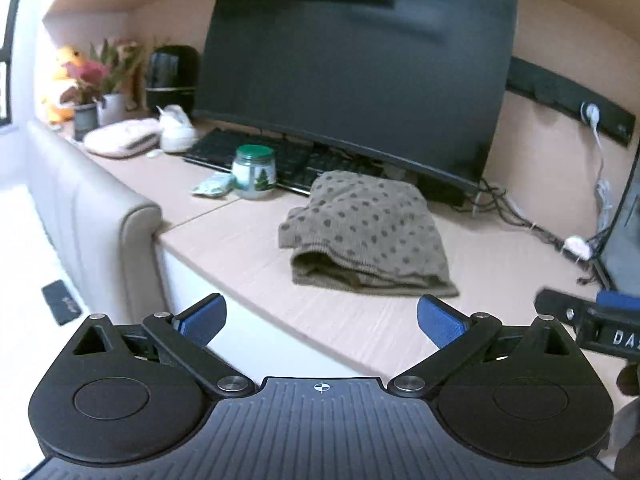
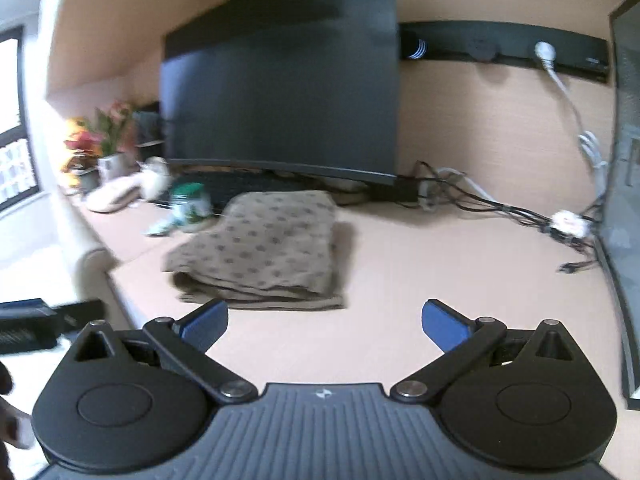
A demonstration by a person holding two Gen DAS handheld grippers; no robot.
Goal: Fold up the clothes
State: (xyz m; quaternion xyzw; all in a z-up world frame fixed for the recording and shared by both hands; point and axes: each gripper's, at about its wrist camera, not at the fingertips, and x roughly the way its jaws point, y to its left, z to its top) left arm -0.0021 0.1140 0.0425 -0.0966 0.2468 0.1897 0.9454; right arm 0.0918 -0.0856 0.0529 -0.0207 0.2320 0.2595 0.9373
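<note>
- The right gripper [image 2: 324, 322] hangs over the table [image 2: 440, 264] with its blue-padded jaws spread wide, holding nothing.
- A folded brown dotted garment [image 2: 264, 246] lies just beyond it.
- Behind stands a dark monitor [image 2: 280, 92].
- A green-lidded jar [image 2: 190, 202] sits left of the garment.

Window [image 1: 5, 80] glare left, right view motion-blurred (fisheye-bent edges).

Dark monitor [image 1: 352, 68], keyboard [image 1: 280, 160], glass jar [image 1: 254, 172]
</note>
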